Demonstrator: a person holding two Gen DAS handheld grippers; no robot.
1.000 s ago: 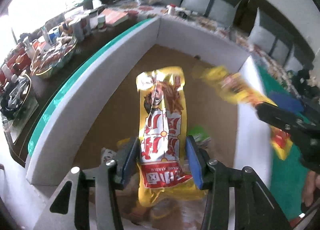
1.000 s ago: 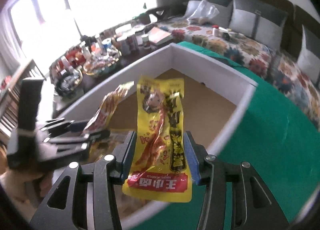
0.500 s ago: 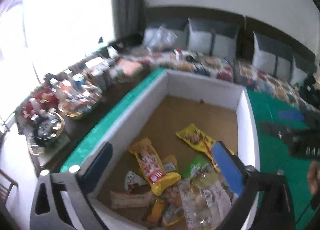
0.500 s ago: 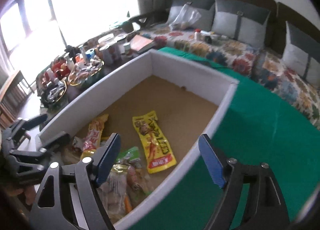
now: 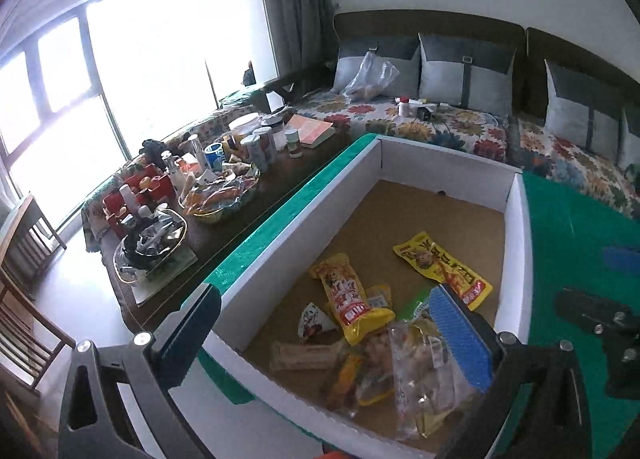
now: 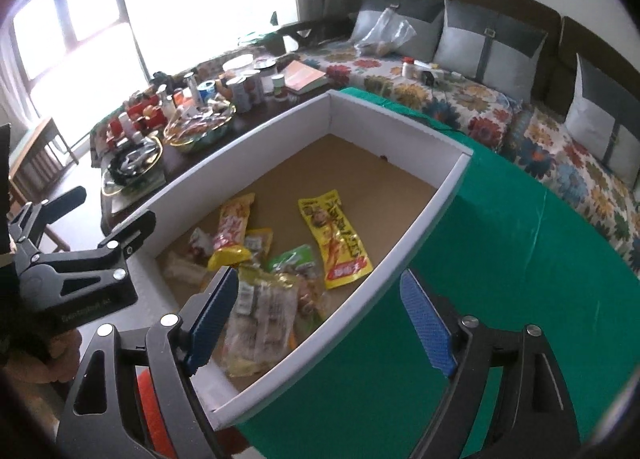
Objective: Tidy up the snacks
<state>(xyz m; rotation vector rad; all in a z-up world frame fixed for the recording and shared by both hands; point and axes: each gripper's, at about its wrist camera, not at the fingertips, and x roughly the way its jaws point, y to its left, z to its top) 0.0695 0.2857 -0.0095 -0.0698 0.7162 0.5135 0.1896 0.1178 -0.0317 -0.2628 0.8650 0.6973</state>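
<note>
Here both the left gripper (image 5: 324, 333) and right gripper (image 6: 324, 321) hang spread and empty above the white box (image 6: 424, 215), its snack packets (image 6: 264, 311) heaped at the near end, nearer the left.

Black left gripper with blue ridged pads (image 5: 324, 335) tilted downward, jaws spread wide and empty. Matching black right gripper (image 6: 320, 317) likewise wide, empty.

Both wrist cams look steeply down past own jaws, close above white box (image 5: 516, 215) w/ snack packets (image 5: 348, 299): left cam over its near-left corner, right cam over its right wall by green desk (image 6: 500, 259); shared: box, sofa (image 6: 460, 99) at frame top.
</note>
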